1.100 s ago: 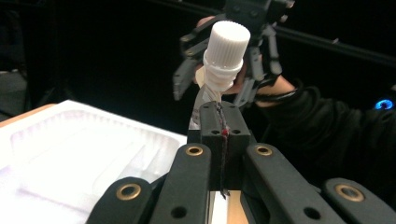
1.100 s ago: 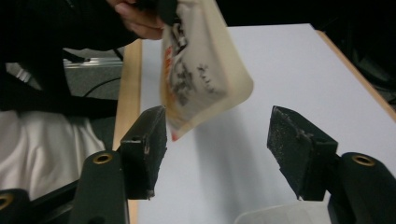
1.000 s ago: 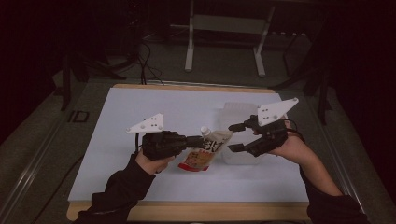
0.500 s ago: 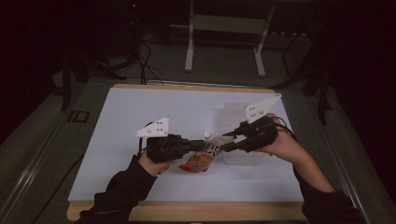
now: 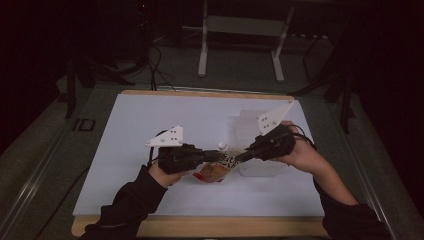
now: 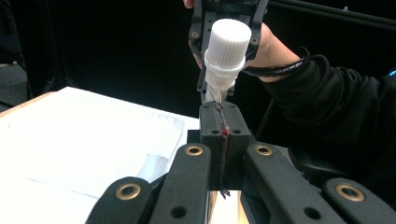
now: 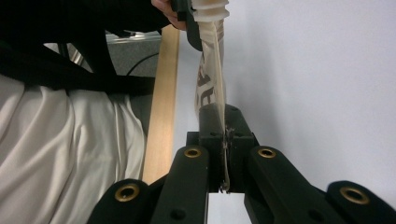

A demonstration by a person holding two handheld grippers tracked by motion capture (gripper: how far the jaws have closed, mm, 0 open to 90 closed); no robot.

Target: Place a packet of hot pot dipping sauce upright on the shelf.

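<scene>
Spouted pouch [image 5: 218,167] is held just above the desk [image 5: 150,120] at lower centre of the high view, between both claws. Left claw [image 5: 216,156] is clamped on it below the white cap [image 6: 227,39]. Right claw [image 5: 241,157], jaws just closing, is clamped on its opposite edge.

Dim room, grey floor [image 5: 45,165], white metal stand [image 5: 240,30] behind table [image 5: 150,115].

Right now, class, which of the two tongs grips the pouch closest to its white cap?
The left tongs: shut on the pouch just under its white cap. The right tongs, just closed, pinch the edge farther off.
</scene>
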